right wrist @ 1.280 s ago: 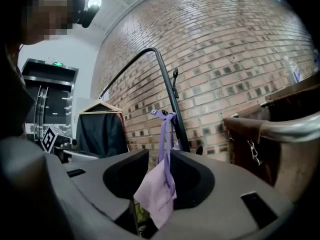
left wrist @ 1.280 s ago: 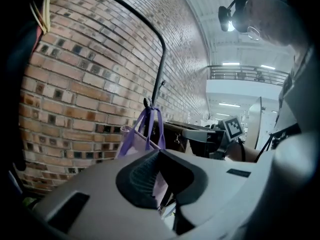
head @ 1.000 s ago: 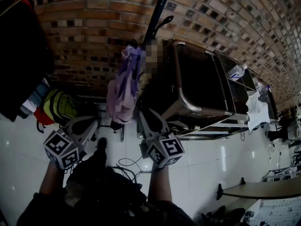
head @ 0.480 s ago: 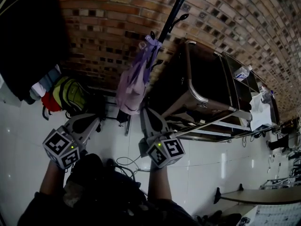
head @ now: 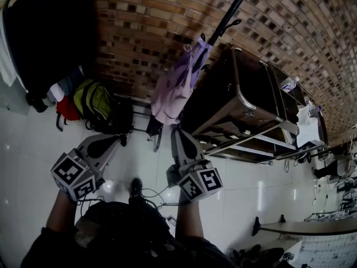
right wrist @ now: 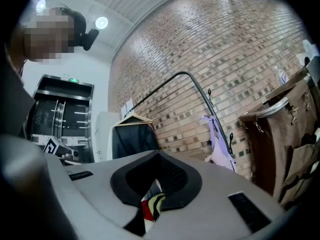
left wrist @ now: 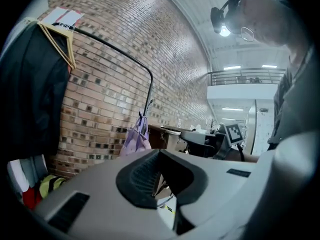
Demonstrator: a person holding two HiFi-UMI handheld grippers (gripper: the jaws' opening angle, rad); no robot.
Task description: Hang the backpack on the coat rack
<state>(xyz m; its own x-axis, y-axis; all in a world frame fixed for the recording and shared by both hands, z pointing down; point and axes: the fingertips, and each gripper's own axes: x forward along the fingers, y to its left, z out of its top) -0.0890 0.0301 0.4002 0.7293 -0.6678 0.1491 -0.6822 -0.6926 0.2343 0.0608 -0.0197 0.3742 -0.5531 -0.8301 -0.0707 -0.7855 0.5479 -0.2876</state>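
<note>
A lilac backpack (head: 175,88) hangs by its top loop from a hook on the black coat rack pole (head: 234,7), in front of the brick wall. It also shows in the left gripper view as the backpack (left wrist: 136,140) and in the right gripper view as the backpack (right wrist: 218,149), both small and far off. My left gripper (head: 114,141) and right gripper (head: 179,133) are held low over the white floor, well short of the backpack and touching nothing. Both point roughly level towards the wall. The right jaws have just closed, and both pairs stand shut and empty.
A green and yellow bag (head: 97,102) and a red one (head: 67,109) lie on the floor at the wall, under dark clothes on hangers (head: 50,32). A dark metal-framed cabinet (head: 245,94) stands right of the rack. Cables (head: 150,194) trail near the person's feet.
Both grippers have drawn back from the rack and the backpack now sits farther away, still hanging. The bags at the left wall have come more into view.
</note>
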